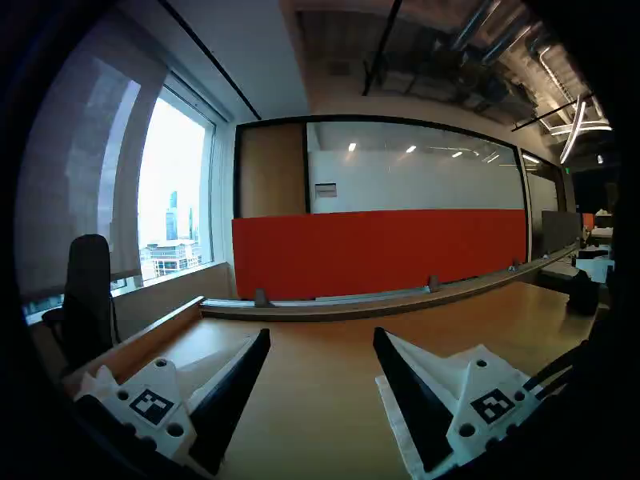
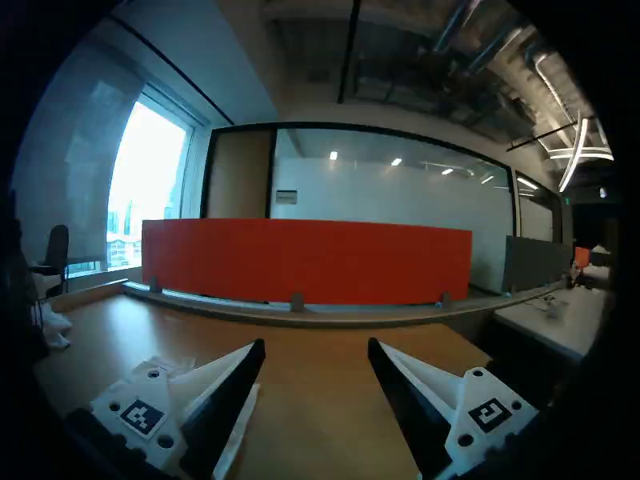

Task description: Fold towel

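Before the red divider (image 2: 308, 260), on one wooden desk (image 1: 320, 416), the left gripper (image 1: 320, 332) held its two fingers wide apart, with nothing between them but bare wood. Each finger was a black wedge tapering to a point, backed by a white plastic body with round holes and one square black-and-white marker (image 1: 151, 406). The right gripper (image 2: 316, 342), built alike, also stood parted and gripped nothing, its two tips pointing at the divider

One towel (image 1: 398, 432), white with a nubbly woven edge, lay flat on the desk on the near side of the divider. In the left gripper view a strip of it showed just beside and under the finger on that view's right. In the right gripper view the towel (image 2: 238, 428) showed beside and under the finger on that view's left. Whether either finger touched it could not be told

The divider was one long, smooth, matte panel standing in a grey rail at the desk's far edge, with three small metal brackets (image 2: 297, 302) at its foot. Behind the divider rose a glass wall. Left of the divider were one bright window (image 1: 172, 200) and one black chair (image 1: 86, 296) with a rounded back. Above the divider ran bare round pipes (image 1: 480, 32)
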Tool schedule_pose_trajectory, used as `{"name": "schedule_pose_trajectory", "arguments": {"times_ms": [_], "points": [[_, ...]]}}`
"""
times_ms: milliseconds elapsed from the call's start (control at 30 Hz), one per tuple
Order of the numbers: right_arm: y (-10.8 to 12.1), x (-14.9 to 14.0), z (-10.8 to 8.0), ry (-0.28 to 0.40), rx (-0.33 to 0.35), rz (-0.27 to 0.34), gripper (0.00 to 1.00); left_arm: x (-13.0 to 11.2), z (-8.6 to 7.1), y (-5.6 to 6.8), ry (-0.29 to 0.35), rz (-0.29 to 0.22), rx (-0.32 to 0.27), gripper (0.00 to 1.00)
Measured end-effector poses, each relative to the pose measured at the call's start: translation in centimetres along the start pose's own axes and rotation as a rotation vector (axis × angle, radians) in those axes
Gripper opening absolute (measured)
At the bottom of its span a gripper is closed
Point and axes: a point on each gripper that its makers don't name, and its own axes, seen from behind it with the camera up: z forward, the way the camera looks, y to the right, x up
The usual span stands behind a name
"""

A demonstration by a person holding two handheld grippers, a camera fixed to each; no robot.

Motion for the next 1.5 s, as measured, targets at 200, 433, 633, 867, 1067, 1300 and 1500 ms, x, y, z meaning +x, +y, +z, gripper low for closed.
{"name": "schedule_pose_trajectory", "arguments": {"times_ms": [200,433,633,867,1067,1300,1500], "points": [[0.2,4.5,-0.5,0.007,-0.006,0.004,1.00,3.7,-0.7,-0.2,-0.007,0.003,-0.004,0.96],[0.8,7.4,-1.3,0.010,-0.023,0.002,1.00,6.4,-1.3,-0.5,-0.008,0.002,0.003,0.96],[0.8,8.1,-1.7,-0.007,-0.016,-0.010,1.00,7.2,-1.6,0.0,-0.026,-0.006,-0.017,0.96],[-1.1,8.5,-2.2,-0.042,0.062,-0.063,1.00,7.2,-1.8,1.2,-0.067,0.017,-0.082,0.96],[-3.5,8.1,-2.5,-0.086,0.159,-0.111,1.00,6.9,-2.3,2.6,-0.106,0.055,-0.169,0.96],[-6.0,7.0,-3.2,-0.141,0.273,-0.160,1.00,5.5,-2.8,4.3,-0.159,0.082,-0.269,0.96],[-7.2,6.0,-3.6,-0.179,0.338,-0.191,1.00,4.7,-3.0,5.2,-0.187,0.087,-0.317,0.96]]}}
